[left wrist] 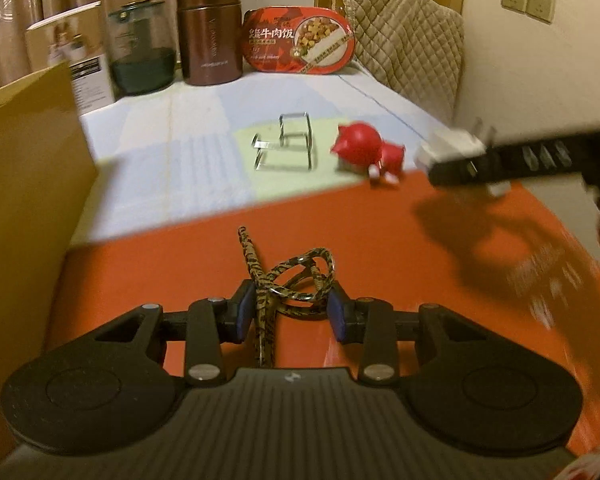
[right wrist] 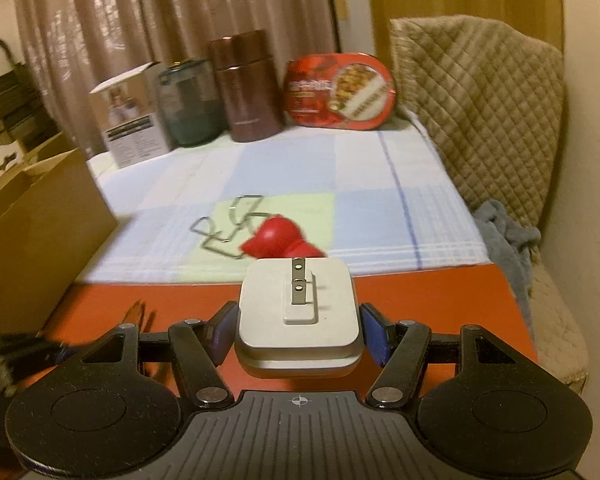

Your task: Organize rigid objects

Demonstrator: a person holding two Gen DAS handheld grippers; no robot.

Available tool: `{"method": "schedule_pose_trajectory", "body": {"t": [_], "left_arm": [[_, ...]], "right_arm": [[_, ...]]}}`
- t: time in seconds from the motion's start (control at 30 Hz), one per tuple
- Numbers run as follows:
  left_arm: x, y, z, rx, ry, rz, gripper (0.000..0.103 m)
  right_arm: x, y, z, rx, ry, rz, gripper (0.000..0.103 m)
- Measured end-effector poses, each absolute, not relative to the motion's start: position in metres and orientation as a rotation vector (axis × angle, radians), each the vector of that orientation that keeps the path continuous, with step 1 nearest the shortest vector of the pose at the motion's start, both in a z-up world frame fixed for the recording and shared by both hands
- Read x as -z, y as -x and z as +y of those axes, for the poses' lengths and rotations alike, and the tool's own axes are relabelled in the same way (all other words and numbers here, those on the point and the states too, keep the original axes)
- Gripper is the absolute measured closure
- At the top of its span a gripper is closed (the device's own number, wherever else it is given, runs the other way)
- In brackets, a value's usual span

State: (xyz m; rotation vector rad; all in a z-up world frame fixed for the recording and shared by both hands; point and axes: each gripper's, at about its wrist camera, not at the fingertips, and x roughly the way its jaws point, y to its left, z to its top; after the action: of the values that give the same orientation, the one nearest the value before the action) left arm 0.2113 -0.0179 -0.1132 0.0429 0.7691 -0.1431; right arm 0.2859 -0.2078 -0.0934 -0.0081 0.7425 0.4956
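Right gripper [right wrist: 298, 330] clamped on square white plug adapter [right wrist: 298, 312], carrying over glossy red board [right wrist: 440, 300]. Left gripper [left wrist: 292, 312] fingers apart around tiger-striped cord [left wrist: 288, 276], likely for pickup.

Charger [right wrist: 298, 312]: white, square, rounded corners, two metal prongs facing up, clamped between blue fingers [right wrist: 374, 340] above an orange surface [right wrist: 440, 300]. Lanyard [left wrist: 288, 276]: tiger-striped cord, loosely coiled on the orange surface. Red figurine [left wrist: 364, 148] and bent wire stand [left wrist: 288, 144]: lying side by side, apart, on the checked cloth [left wrist: 204, 128].
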Motion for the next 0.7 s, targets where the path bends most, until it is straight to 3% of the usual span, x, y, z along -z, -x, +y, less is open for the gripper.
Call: {"method": "schedule_pose_trajectory", "body": {"t": [0.3, 0.4, 0.7], "left_arm": [[0.118, -0.148, 0.004, 0.108, -0.047, 0.709, 0.069], [0.125, -0.143, 0.004, 0.078, -0.054, 0.658, 0.057], [0.13, -0.147, -0.001, 0.052, -0.013, 0.625, 0.057]], "right_arm": [[0.084, -0.23, -0.186, -0.566, 0.051, 0.732, 0.042], [0.085, -0.222, -0.186, -0.557, 0.032, 0.742, 0.042], [0.089, -0.222, -0.185, -0.549, 0.026, 0.755, 0.042]]}}
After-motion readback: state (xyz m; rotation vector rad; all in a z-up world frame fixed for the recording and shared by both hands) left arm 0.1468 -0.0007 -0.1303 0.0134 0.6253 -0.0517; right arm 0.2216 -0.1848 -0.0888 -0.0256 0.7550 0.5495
